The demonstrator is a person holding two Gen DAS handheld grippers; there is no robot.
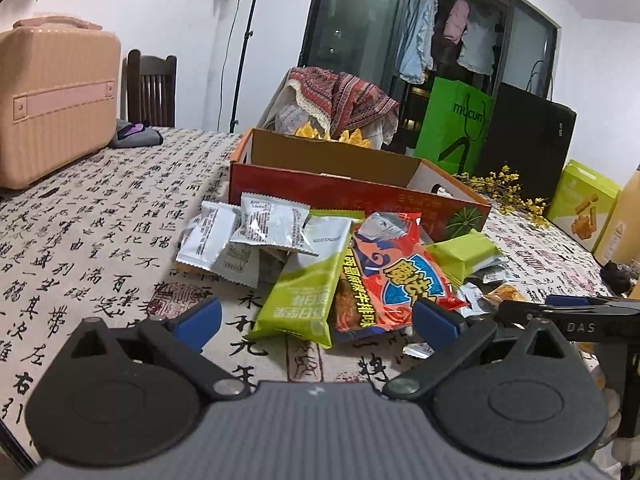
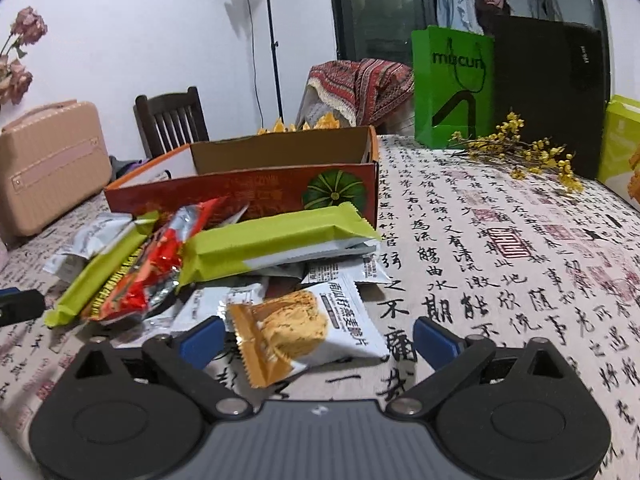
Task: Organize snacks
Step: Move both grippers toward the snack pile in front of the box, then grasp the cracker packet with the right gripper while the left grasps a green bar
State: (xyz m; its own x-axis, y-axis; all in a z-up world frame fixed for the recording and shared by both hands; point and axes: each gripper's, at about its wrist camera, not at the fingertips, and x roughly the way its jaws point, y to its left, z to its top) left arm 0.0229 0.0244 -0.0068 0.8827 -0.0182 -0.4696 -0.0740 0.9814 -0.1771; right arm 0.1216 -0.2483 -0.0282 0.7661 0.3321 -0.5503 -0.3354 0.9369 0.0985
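Observation:
A pile of snack packets lies on the table in front of an open red cardboard box [image 1: 460, 204] [image 2: 240, 192]. In the left wrist view my left gripper [image 1: 316, 320] is open, with a green packet [image 1: 308, 276] and a red packet [image 1: 392, 276] between its blue pads. White packets [image 1: 268, 224] lie behind them. In the right wrist view my right gripper [image 2: 316, 340] is open around a white and orange biscuit packet [image 2: 304, 328]. A long green packet [image 2: 276, 240] and a red packet [image 2: 160, 264] lie behind it. The right gripper also shows in the left wrist view [image 1: 560, 308].
A pink case [image 1: 52, 100] [image 2: 48, 164] stands at the table's left. A green paper bag [image 2: 452, 84], a black bag [image 2: 552, 92], yellow flowers [image 2: 528, 152] and a green box [image 1: 580, 204] stand at the right. A chair [image 2: 172, 120] and lamp stand [image 2: 272, 48] are behind.

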